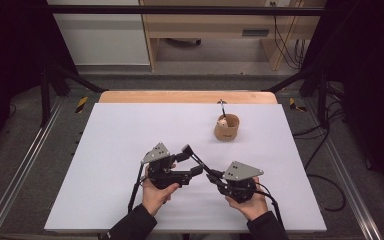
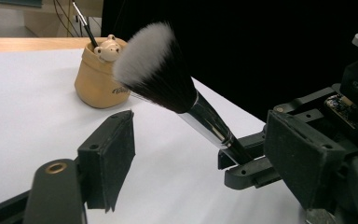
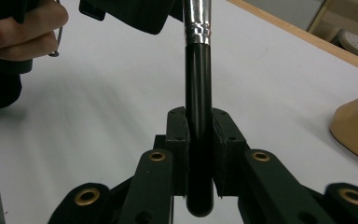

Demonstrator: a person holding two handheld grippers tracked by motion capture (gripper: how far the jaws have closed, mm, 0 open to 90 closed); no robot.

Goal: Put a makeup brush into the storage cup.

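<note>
White board covers the table [image 1: 105,150], with pale wooden furniture across the top of the high view and dark frame posts at either side. You hold the makeup brush [image 2: 168,84] in your right gripper [image 3: 199,154], whose jaws are clamped on the black handle low down, near its butt end, so the long shaft and metal ferrule rise straight up the middle of the right gripper view. That low hold probably leaves the bristle end free to go wherever you point it.

In the left gripper view the brush slants from lower right to upper left, its fluffy white-tipped head in the upper middle of the frame, above and between the two pads. Your left gripper [image 2: 200,154] stands wide open, one pad at lower left and the other at right, neither touching the brush. It looks poised either to take the brush over or to steady it, though which is not plain.

The tan holder cup [image 1: 227,127] sits in the upper right of the board in the high view, well apart from both grippers, with a thin brush and a small bear figure [image 2: 107,49] poking from its mouth. In that view the two grippers meet at lower centre, the brush head tipping up-left between them. I judge the cup the likely home for your brush
</note>
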